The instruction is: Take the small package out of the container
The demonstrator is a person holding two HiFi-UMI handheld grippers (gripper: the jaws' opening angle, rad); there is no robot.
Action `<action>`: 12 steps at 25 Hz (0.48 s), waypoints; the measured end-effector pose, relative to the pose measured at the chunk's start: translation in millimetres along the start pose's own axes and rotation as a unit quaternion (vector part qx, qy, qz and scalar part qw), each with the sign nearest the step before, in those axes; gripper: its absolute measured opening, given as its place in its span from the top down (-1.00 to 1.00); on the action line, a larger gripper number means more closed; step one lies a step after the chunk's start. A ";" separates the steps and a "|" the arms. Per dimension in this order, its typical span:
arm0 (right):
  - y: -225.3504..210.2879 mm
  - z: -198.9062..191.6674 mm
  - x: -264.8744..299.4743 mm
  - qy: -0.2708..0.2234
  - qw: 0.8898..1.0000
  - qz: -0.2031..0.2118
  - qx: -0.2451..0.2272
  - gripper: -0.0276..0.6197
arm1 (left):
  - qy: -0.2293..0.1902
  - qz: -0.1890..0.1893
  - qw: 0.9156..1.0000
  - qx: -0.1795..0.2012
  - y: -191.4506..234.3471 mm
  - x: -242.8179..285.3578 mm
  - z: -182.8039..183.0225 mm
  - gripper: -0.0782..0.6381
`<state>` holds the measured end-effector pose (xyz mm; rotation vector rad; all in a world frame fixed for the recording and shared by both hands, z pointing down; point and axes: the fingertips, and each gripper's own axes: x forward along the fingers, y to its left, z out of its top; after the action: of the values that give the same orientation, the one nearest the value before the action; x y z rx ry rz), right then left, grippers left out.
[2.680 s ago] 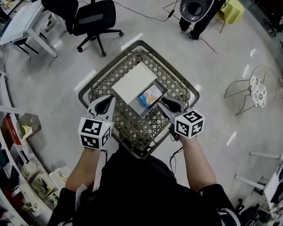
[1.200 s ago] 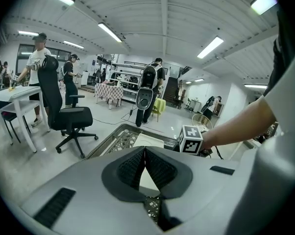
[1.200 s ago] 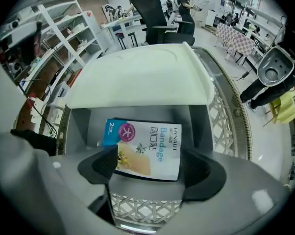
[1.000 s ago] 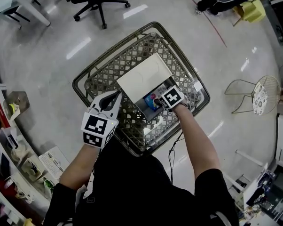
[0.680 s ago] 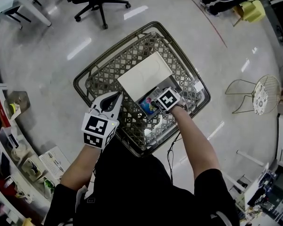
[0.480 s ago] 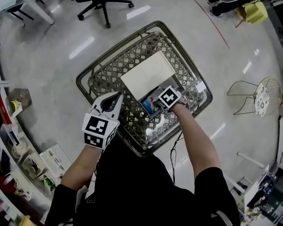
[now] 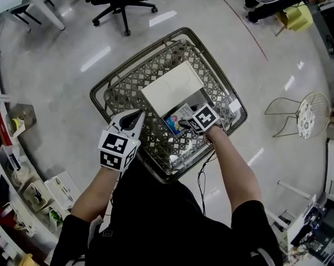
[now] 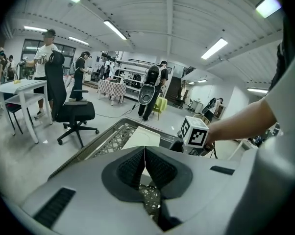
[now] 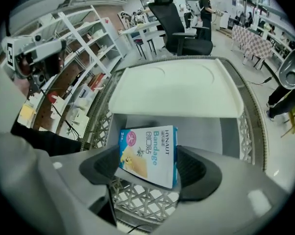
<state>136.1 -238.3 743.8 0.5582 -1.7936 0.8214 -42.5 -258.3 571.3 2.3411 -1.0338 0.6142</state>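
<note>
1. One small bandage box is sitting clamped between the jaws of the right hand-held gripper. The jaws are pinching it across its two narrow sides, and its printed face is turning toward the camera.
2. The box is hanging at the near edge of the grey container, whose white lid is covering the far half. It is probably clearing the rim already, though the angle is making that hard to judge.
3. The box is looking like thin, light card that would crush under a hard squeeze, and its glossy faces may be inviting a slip. A moderate hold across the narrow edges, near the middle, is suiting it well.
4. The right arm is reaching forward and down into the wire-mesh cart, with the marker cube facing up.
5. The left hand-held gripper is hovering at the cart's near-left rim, its jaws pressing together on nothing.
</note>
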 end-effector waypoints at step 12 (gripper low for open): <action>38.5 5.7 -53.9 -0.118 0.993 0.012 0.010 0.36 | 0.041 -0.088 0.992 0.078 -59.6 53.8 -10.0 0.75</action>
<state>124.5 -217.8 681.6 0.6712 -2.0118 0.8180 34.1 -246.5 594.6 2.4850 -0.7553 0.7390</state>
